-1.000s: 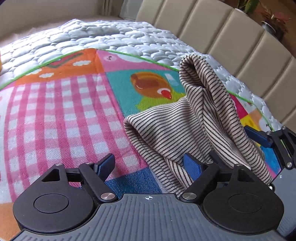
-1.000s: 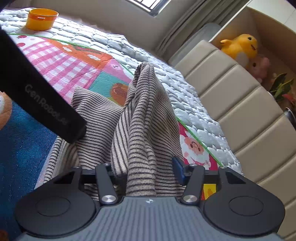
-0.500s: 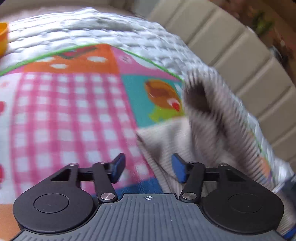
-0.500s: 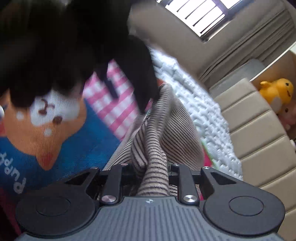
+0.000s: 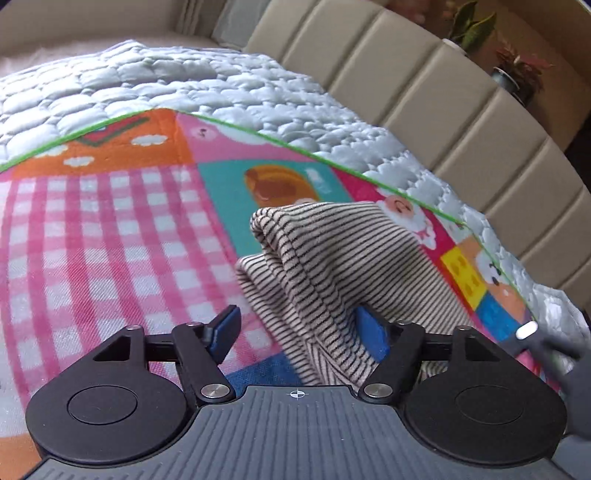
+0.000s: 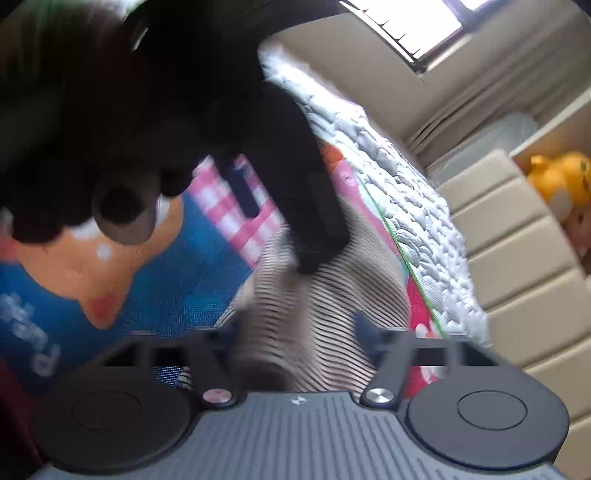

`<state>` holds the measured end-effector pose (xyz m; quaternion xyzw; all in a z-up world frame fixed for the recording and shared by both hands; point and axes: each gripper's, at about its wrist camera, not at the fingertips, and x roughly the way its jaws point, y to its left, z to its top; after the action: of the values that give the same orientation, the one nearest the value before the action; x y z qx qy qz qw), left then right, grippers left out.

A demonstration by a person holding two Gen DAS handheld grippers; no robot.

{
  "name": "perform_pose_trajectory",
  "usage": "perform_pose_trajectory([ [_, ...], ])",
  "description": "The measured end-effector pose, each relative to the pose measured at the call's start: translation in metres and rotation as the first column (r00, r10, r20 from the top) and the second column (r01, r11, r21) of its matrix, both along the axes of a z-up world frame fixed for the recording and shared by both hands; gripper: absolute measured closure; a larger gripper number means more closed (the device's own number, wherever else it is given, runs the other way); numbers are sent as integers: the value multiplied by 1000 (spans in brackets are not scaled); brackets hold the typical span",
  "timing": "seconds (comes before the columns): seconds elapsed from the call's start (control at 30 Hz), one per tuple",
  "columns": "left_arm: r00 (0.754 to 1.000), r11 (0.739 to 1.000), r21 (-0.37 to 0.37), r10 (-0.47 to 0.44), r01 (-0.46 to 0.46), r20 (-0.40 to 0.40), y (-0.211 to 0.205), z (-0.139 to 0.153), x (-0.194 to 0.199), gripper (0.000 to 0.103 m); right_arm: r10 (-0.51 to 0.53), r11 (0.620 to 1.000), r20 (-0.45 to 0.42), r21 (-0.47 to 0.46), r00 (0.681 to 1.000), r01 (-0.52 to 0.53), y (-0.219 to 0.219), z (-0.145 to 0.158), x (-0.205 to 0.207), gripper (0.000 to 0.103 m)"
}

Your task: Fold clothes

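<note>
The right gripper (image 6: pixel 295 332) has opened, dropping the striped garment (image 5: pixel 343 266) near the play mat's (image 5: pixel 110 229) far edge; left gripper (image 5: pixel 299 328) fingers spread, holding nothing.

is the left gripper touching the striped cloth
Touching. In the left wrist view the striped cloth drapes over the right blue pad of the open left gripper; the other pad is clear of it.

Daylight enters through the window (image 6: pixel 402 26), overexposed at my right view's top edge. That view is motion-blurred: my left tongs (image 6: pixel 122 110) loom as a dark, unfocused silhouette. My left view is sharp, evenly lit, softly shadowed. Fisheye bending curves the headboard (image 5: pixel 461 110) toward the edges.
</note>
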<state>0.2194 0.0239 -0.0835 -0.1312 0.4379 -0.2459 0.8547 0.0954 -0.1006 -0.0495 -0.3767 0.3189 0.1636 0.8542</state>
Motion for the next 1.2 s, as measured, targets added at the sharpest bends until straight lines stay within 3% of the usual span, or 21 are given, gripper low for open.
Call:
perform_pose_trajectory([
  [0.07,1000,1000,-21,11,-12,-16,5,-1,2,27,-7,996,-19,89,1000,8,-17,21,-2,6],
  [0.13,1000,1000,4,4,-4,2,2,-1,0,24,-7,979,-40,201,999,15,-36,42,-4,0],
  [0.27,1000,1000,17,7,-7,8,1,-2,1,19,-58,904,-61,420,996,79,-71,71,0,0],
  [0.33,1000,1000,10,17,-17,-3,2,-4,2,16,-112,865,-76,484,991,135,-81,67,10,0],
  [0.4,1000,1000,4,26,-26,-15,3,-6,4,13,-180,865,-107,455,978,209,-88,41,29,0],
  [0.5,999,1000,2,31,-31,-18,4,-8,4,11,-241,903,-159,326,957,281,-87,-13,46,0],
  [0.6,1000,999,45,20,-20,-17,2,-10,1,9,-246,898,-176,328,953,292,-85,-32,45,0],
  [0.67,1000,997,76,29,-29,3,1,-9,-1,8,-247,897,-201,323,948,302,-85,-32,49,0],
  [0.73,999,998,51,37,-37,-1,4,-6,-1,9,-246,888,-219,339,944,310,-88,-33,51,0],
  [0.9,998,997,-55,61,-62,-11,12,7,-4,32,-239,868,-292,364,926,338,-95,-24,62,0],
  [1.07,997,996,-32,83,-83,2,9,14,-10,49,-255,793,-306,477,917,380,-117,-9,70,0],
  [1.1,996,995,-43,89,-89,4,8,17,-10,54,-256,794,-307,473,916,381,-118,-9,71,0],
  [1.2,991,991,-32,132,-131,24,3,26,-2,54,-231,824,-308,443,923,354,-114,-15,70,0],
])
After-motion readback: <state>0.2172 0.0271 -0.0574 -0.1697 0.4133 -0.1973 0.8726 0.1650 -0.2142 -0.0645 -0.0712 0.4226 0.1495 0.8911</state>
